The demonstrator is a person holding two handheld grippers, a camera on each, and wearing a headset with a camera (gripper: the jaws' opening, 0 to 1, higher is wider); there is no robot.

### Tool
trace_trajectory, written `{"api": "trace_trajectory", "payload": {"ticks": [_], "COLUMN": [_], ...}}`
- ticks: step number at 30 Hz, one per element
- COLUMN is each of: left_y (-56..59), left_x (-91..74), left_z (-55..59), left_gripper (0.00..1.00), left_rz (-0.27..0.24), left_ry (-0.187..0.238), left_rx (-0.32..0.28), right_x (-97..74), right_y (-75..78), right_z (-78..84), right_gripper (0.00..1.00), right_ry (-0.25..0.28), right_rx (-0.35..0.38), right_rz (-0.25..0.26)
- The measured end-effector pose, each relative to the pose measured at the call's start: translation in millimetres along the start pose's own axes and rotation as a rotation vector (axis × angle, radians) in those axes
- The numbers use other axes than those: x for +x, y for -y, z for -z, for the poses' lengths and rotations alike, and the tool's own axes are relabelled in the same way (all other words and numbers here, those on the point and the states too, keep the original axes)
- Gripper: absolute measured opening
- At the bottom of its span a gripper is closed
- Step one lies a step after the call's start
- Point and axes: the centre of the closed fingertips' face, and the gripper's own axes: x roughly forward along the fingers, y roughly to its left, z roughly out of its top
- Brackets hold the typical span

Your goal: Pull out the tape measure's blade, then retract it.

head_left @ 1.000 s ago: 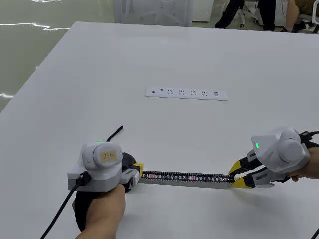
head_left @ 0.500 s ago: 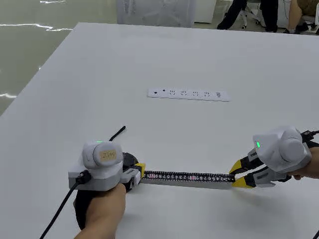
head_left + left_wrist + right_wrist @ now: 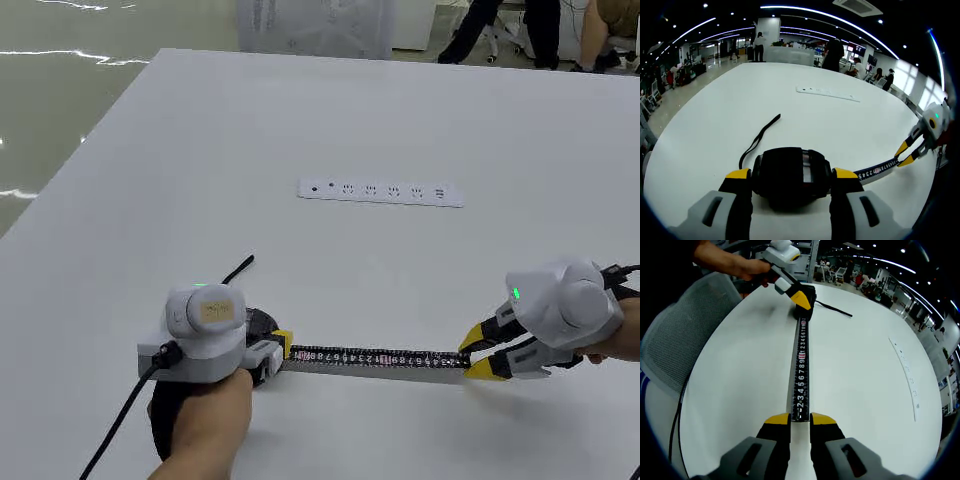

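A power strip [image 3: 381, 191] lies well behind on the bench [image 3: 200, 150]. The blade [image 3: 375, 357] runs flat across, its case [image 3: 790, 165] clamped in the left gripper [image 3: 791, 175] jaws and its tip pinched in the right gripper [image 3: 800, 418] jaws.

Power strip [image 3: 381, 191] behind tape measure [image 3: 790, 172], cord [image 3: 236, 268] perhaps attached
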Motion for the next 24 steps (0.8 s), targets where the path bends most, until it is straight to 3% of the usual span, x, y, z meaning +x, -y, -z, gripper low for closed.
{"api": "trace_trajectory", "payload": {"ticks": [24], "left_y": [0.6], "left_x": [-2.7], "left_z": [-0.8], "left_gripper": [0.58], "left_rz": [0.009], "left_ry": [-0.004], "left_rx": [-0.01], "right_x": [2.0], "right_y": [1.0], "right_z": [-8.8], "right_gripper": [0.13], "right_ry": [0.001], "right_rx": [-0.02], "right_rz": [-0.012]}}
